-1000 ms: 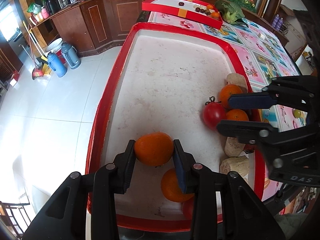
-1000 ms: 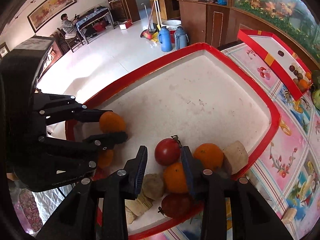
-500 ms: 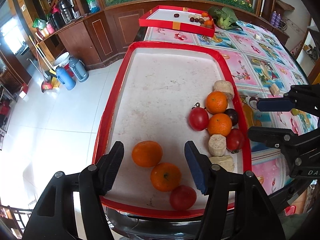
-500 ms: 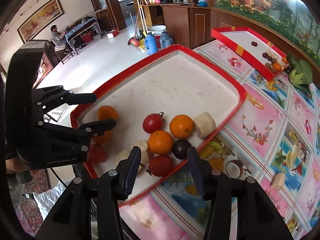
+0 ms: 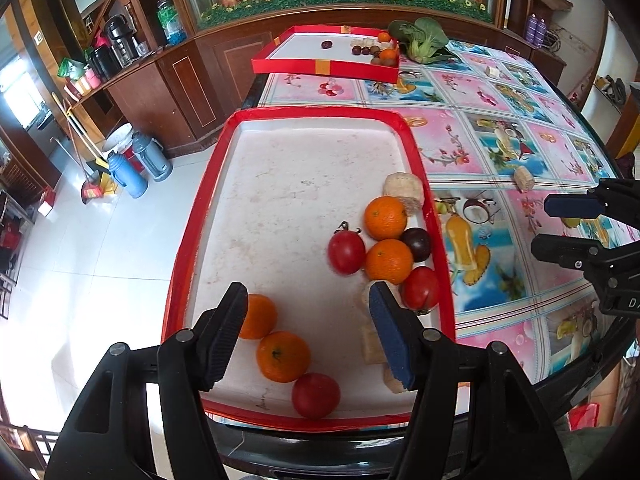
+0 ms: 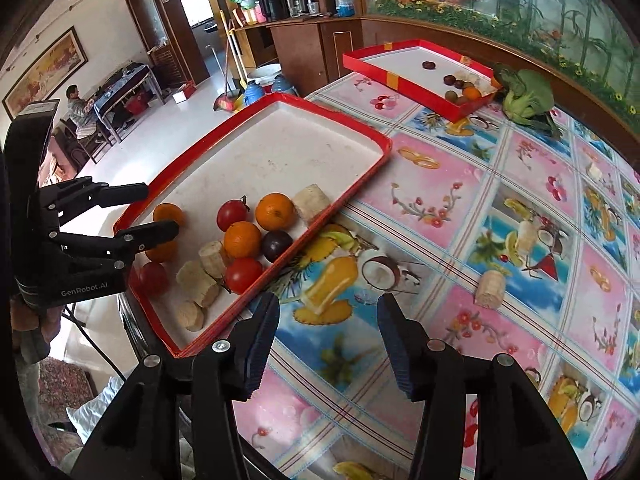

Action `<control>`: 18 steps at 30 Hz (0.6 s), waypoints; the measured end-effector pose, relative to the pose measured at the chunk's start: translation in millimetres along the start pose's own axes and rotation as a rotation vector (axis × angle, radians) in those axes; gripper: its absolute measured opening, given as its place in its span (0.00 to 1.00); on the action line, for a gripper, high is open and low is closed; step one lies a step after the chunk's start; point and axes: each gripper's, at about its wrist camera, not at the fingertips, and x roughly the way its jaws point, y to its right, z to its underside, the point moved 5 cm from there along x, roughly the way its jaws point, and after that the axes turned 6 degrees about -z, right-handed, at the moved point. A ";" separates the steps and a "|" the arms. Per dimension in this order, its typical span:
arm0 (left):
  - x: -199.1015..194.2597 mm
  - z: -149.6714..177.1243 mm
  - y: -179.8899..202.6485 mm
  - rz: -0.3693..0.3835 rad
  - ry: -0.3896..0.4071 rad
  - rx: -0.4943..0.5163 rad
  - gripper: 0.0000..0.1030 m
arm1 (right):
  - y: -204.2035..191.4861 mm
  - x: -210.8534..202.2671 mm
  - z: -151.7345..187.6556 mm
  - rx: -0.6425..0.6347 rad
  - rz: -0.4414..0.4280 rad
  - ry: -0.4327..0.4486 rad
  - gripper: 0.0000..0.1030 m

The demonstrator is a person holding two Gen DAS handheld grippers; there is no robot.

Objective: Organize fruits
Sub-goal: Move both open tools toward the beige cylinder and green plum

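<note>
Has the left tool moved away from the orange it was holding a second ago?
Yes. The left tool has opened and pulled back toward the red tray's near edge, leaving the orange inside.

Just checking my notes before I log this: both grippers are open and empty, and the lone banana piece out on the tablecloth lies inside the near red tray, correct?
Not quite. The left gripper and right gripper are open and empty, but the banana piece lies outside the near red tray, on the tablecloth; the right wrist view shows it.

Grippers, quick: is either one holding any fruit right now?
Left gripper: open, holding nothing, above the oranges in the tray.
Right gripper: open, holding nothing, over the tablecloth.
</note>
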 end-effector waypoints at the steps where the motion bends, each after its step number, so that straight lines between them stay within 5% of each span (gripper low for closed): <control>1: -1.5 -0.5 2.4 0.001 0.003 0.003 0.60 | 3.5 -2.8 2.2 0.008 0.003 0.004 0.51; 10: -11.5 -15.3 40.0 0.066 0.032 0.039 0.60 | 60.7 -35.7 36.8 0.126 0.080 0.043 0.52; 18: -18.1 -37.8 103.2 0.207 0.054 0.058 0.68 | 143.9 -66.9 81.3 0.333 0.206 0.068 0.52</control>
